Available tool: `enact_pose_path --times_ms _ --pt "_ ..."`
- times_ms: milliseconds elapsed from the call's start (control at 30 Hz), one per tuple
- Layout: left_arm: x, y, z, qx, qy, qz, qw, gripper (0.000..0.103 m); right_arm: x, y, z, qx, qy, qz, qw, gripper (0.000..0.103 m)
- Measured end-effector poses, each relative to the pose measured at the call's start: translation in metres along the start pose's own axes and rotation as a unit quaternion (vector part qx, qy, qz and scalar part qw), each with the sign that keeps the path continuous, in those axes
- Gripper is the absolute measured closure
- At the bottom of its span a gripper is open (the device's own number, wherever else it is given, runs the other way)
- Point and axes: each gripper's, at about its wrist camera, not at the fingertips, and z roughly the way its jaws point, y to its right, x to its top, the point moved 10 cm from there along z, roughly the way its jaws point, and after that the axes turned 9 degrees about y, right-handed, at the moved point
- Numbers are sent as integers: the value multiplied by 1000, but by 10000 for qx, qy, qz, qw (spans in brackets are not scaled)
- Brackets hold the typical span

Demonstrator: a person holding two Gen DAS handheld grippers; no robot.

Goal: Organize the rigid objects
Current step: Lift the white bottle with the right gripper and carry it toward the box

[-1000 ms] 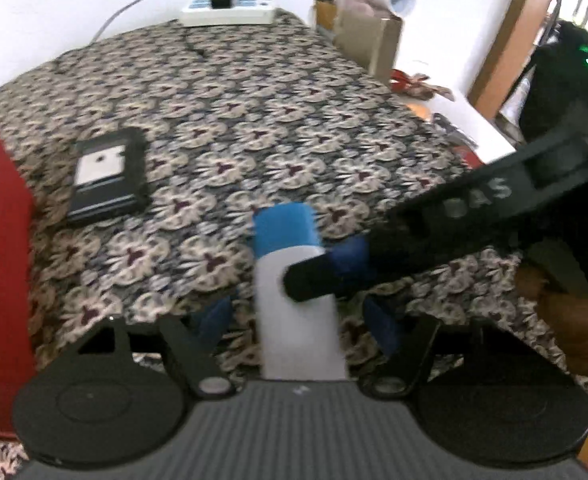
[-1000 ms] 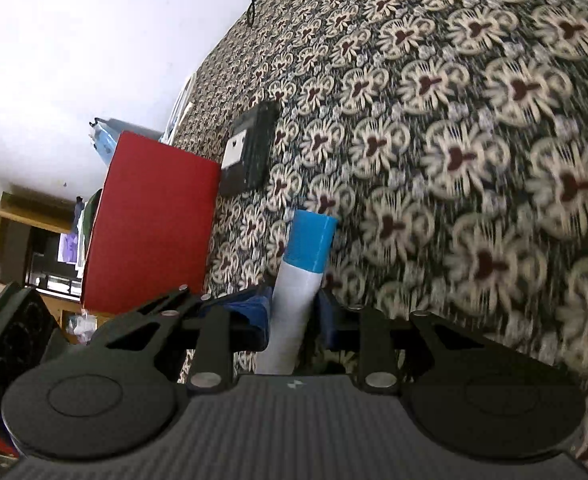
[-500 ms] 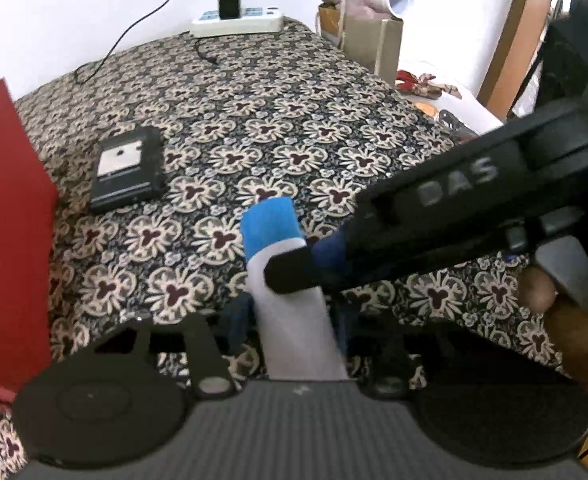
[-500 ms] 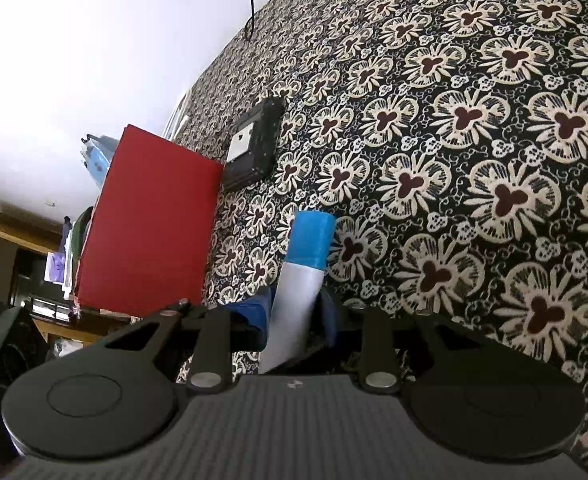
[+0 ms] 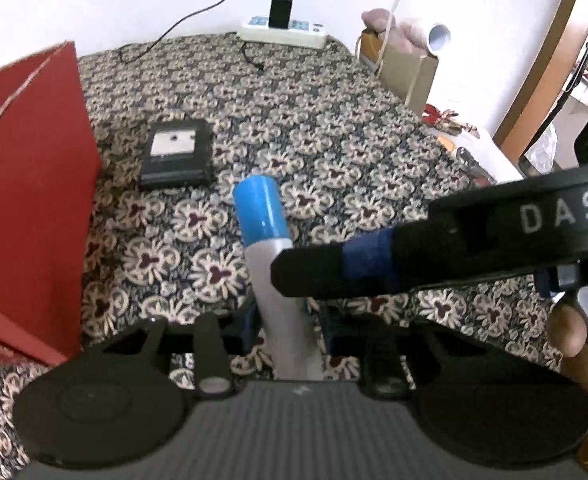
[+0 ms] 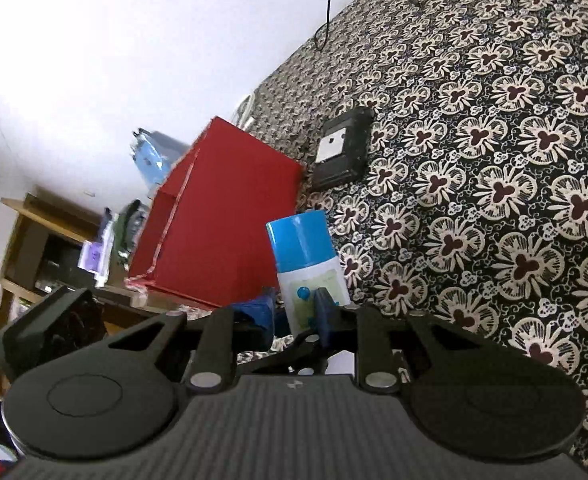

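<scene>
1. White bottle (image 5: 282,304) with a blue cap (image 5: 260,210) sits lifted above the patterned cloth (image 5: 334,148), cap pointing away from both cameras, body clamped between both grippers.
2. Left gripper (image 5: 284,322): jaws pressed on the lower body of the bottle from either side.
3. Right gripper (image 6: 294,312): blue-taped jaws closed on the bottle just under the cap; in the left wrist view its finger (image 5: 334,268) crosses in front of the bottle from the right (lettering "DAS" readable on its arm).
4. Only the right wrist view shows the bottle's printed label (image 6: 314,292); in the left wrist view the body reads plain white.
5. Only the left wrist view shows a power strip (image 5: 282,34) with a black plug at the far edge, and a hand (image 5: 582,348) at lower right.
6. Both views: red box (image 5: 30,184) to the left, black device (image 5: 176,152) lying flat just beside it.
</scene>
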Motion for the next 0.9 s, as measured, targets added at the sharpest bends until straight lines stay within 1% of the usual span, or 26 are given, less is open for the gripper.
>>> enact_pose_path --times_ms 100,200,300,433,533,667,733,800,833,867,900 --pt "-7 -1 3 5 -70 -48 10000 82 -6 11 5 -264 0 -47 9996 99" --pt "-14 -2 4 -16 -127 -77 9999 82 -10 18 5 -361 -1 21 9993 98" --pt "-14 0 4 61 -84 27 9999 82 -12 21 6 -394 19 74 9992 95" --pt "-13 4 8 166 -31 251 9995 80 -10 23 9 -582 163 3 9982 92" --pt "-13 5 9 141 -38 311 9994 78 -10 24 10 -644 178 -81 9977 92" --pt "-17 9 4 -73 -78 347 9993 72 -11 31 13 -736 119 16 9972 91" --pt "-19 11 1 -123 -69 366 9992 69 -13 37 13 -756 40 136 9970 91" --pt "-19 13 -4 -224 -20 414 9989 61 -14 41 13 -742 -17 227 9970 92" --pt "-18 16 -6 -326 9 419 9986 50 -14 42 13 -748 -24 262 9968 92" --pt "-17 18 -9 -418 43 424 9982 49 -14 43 14 -725 -25 299 9969 92" --pt "-17 19 -9 -420 66 457 9980 49 -14 43 13 -725 -37 328 9968 93"
